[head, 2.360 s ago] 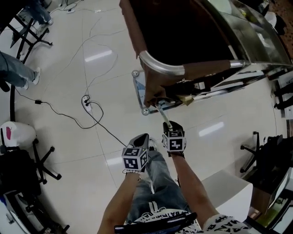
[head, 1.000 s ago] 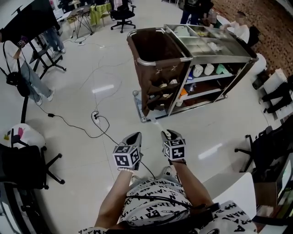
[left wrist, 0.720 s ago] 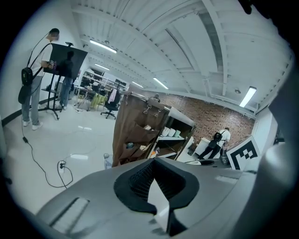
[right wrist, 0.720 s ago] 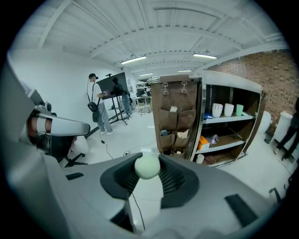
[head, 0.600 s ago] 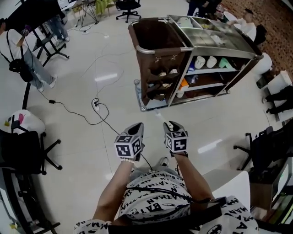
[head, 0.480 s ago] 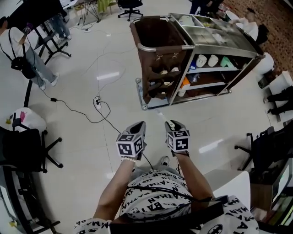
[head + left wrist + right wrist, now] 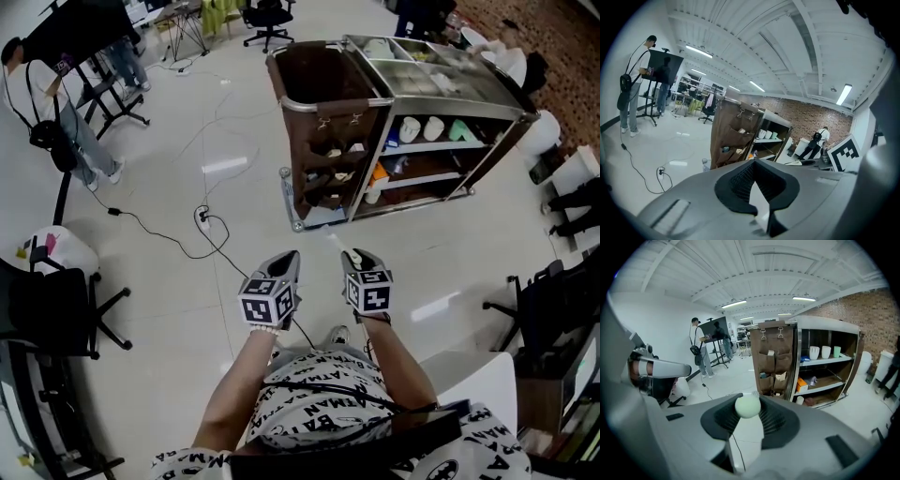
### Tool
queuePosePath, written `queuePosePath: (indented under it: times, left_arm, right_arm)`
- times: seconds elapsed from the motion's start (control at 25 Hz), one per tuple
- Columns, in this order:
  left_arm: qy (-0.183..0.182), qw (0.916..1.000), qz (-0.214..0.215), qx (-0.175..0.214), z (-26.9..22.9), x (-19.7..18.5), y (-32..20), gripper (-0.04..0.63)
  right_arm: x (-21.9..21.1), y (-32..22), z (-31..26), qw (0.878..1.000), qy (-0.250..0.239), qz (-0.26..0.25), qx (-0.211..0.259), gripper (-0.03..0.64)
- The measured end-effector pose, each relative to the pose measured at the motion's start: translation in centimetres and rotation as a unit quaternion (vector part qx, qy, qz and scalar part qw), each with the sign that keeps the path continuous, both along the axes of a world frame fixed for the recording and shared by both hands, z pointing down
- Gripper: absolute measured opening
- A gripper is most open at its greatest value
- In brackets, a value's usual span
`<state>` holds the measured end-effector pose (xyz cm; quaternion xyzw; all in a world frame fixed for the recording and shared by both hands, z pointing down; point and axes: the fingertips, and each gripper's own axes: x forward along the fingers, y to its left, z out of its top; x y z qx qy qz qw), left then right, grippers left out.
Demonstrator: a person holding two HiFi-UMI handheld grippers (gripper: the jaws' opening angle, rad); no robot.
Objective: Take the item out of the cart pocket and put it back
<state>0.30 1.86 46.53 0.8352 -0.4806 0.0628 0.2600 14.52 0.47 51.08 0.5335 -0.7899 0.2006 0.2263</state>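
Right gripper: its dark ribbed pads are closed on the item, a pale green rounded knob sitting at the tip of the jaws.
Item: out of the cart and held in the air. In the head view a slim pale piece pokes ahead of the jaws toward the cart; what exactly it is I cannot tell.
Left gripper: jaws drawn together at the tips with only a thin wedge of light behind them, and nothing held between them.
Both grippers: side by side in front of the person's body (marker cubes facing up at the head camera), near each other but apart.
Pockets: rows of brown fabric pouches on the cart's near end, well apart from both grippers; several show small pale items poking out.
Cart: a metal-framed trolley with a deep brown bag on the pocket end and open shelves beside it.
Cups: white ones in a row on the upper shelf.
Floor: glossy and pale, with a black cable trailing across it.
Room edge: a black chair at the left and a person standing farther back.
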Motion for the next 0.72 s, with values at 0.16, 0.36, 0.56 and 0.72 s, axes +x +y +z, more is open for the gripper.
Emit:
queuePosePath:
  times: [0.16,0.36,0.56,0.72]
  left_arm:
    - [0.003,1.0,0.008,-0.004,0.0,0.5,0.1,0.002]
    - [0.009,0.9999,-0.001,-0.004,-0.2,0.3,0.3,0.002]
    - [0.015,0.9998,-0.008,-0.005,-0.4,-0.4,0.3,0.002]
    - [0.013,0.9999,-0.005,-0.004,-0.3,-0.9,0.6,0.002]
  right_arm:
    - [0.3,0.1,-0.4,1.0,-0.002,0.004,0.003,0.126]
    - [0.2,0.3,-1.2,1.0,-0.007,0.006,0.01,0.126]
    - [-0.2,0.4,-1.3,1.0,-0.006,0.007,0.01,0.125]
    - [-0.5,0.8,-1.2,1.0,-0.006,0.01,0.008,0.125]
